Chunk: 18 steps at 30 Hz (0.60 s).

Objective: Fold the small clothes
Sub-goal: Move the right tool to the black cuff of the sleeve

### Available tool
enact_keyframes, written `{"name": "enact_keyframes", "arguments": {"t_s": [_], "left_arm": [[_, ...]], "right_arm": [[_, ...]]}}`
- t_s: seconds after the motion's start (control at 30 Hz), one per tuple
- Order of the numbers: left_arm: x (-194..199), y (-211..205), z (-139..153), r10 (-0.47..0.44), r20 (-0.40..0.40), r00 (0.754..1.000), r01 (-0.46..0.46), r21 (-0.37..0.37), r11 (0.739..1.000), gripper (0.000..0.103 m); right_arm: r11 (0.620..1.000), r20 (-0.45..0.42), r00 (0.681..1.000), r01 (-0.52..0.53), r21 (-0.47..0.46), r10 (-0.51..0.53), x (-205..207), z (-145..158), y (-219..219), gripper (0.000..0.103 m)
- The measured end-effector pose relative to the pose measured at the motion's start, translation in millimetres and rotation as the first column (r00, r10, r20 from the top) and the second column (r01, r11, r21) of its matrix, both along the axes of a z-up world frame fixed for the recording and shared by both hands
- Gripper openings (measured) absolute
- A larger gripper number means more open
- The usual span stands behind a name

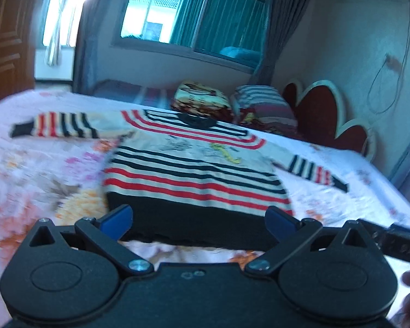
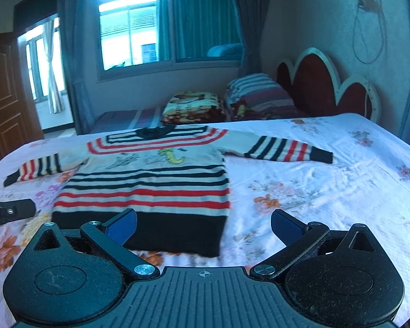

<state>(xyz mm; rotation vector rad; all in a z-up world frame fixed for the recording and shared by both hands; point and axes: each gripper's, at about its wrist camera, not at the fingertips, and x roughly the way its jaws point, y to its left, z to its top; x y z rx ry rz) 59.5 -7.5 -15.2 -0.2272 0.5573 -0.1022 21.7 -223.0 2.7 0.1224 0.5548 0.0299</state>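
A small striped sweater (image 1: 194, 175) (image 2: 150, 186), cream with red and dark bands and a dark hem, lies flat on the bed with both sleeves spread out sideways. My left gripper (image 1: 199, 222) is open just above the near hem, its blue pads (image 1: 117, 220) well apart and holding nothing. My right gripper (image 2: 203, 225) is also open, near the hem's right corner; its left pad (image 2: 123, 225) is over the hem and the right pad over the sheet. The left gripper's edge (image 2: 8, 213) shows at the left of the right wrist view.
The floral bedsheet (image 2: 328, 191) spreads wide to the right of the sweater. Folded blankets (image 2: 194, 106) and a striped pillow (image 2: 259, 93) sit at the far side by the red headboard (image 2: 328, 87). A window and a wooden door stand behind.
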Motion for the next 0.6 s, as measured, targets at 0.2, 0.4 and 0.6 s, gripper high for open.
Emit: {"name": "enact_keyframes", "arguments": {"t_s": [0.2,0.4,0.6], "left_arm": [[28.9,-6.9,-1.5,-0.027,0.022,0.999,0.027,-0.008,1.000,0.085],[65.1,-9.6,-18.7,0.054,-0.066,0.996,-0.048,0.090,0.995,0.088],[119.3,-10.2,-29.6,0.127,-0.077,0.989,-0.108,0.209,0.972,0.099]], "right_arm": [[0.998,-0.009,0.999,0.050,0.030,-0.050,23.9,-5.5,-27.9,0.102],[0.995,-0.007,0.995,0.095,0.034,-0.095,58.7,-11.3,-54.6,0.102],[0.983,-0.044,0.985,0.168,0.079,-0.165,112.0,-23.7,-94.9,0.068]]}}
